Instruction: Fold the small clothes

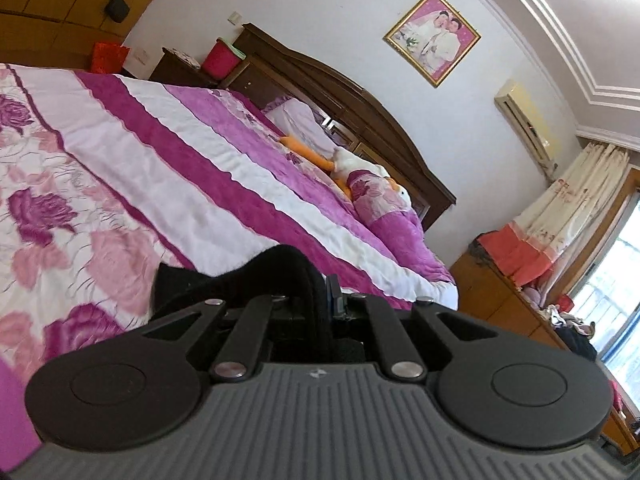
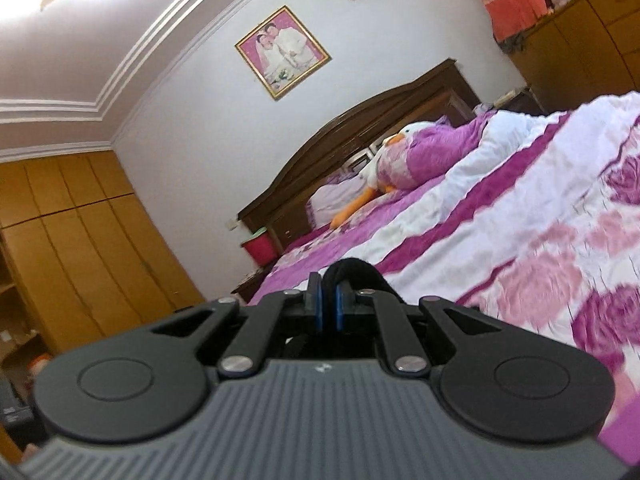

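The left claw (image 1: 326,300) is pinching a fold of a black garment (image 1: 256,276), jaws clamped tight on the cloth, which is hanging up off the bed (image 1: 168,168). The right claw (image 2: 329,300) is gripping another black fold of the garment (image 2: 354,270) between its blue pads (image 2: 341,306), likewise narrow and lifted over the floral quilt (image 2: 520,220). A duck toy (image 2: 384,160) is lying near the headboard (image 2: 360,136).
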`<state>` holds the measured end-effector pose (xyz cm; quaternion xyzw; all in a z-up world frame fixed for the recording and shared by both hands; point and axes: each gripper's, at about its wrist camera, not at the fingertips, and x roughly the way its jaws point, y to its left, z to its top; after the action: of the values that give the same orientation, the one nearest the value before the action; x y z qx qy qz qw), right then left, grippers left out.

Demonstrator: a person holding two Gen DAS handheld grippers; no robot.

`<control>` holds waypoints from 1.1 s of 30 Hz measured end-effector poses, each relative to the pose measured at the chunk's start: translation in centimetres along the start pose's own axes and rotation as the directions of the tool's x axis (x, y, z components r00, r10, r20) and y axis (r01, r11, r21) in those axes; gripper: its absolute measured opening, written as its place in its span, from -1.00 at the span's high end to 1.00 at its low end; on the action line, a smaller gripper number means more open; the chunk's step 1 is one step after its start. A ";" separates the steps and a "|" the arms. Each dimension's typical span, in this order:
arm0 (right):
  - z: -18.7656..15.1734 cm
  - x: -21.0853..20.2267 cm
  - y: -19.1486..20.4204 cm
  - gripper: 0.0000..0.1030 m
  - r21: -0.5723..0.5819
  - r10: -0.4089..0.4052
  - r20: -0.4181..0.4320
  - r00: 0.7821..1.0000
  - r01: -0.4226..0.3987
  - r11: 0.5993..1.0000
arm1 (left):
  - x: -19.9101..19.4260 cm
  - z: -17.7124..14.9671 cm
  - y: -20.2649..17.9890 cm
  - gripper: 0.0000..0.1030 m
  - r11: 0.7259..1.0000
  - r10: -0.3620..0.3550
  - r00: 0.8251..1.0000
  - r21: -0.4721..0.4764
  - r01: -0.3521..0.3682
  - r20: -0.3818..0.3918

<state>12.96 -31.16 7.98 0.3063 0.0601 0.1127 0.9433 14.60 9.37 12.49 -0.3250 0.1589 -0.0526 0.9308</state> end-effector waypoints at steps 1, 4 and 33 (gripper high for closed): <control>0.2 0.8 -0.1 0.82 -0.003 -0.007 0.003 1.000 0.007 1.000 | 1.1 0.1 0.1 0.86 1.000 0.012 1.000 0.003 -0.012 -0.003; 0.3 3.7 -0.6 0.82 -0.016 -0.030 -0.002 1.000 0.030 0.999 | 4.3 0.3 0.6 0.86 0.999 0.043 0.999 0.025 -0.043 -0.012; -6.5 17.1 -7.9 0.68 -0.062 -0.302 -0.280 0.911 0.297 0.953 | 20.2 -3.5 9.3 0.69 0.969 0.238 0.937 0.132 -0.210 -0.256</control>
<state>29.72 -29.39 -2.70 0.2653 0.2414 0.0105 0.9334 32.40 10.53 -1.19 -0.2464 0.3173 0.0020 0.9158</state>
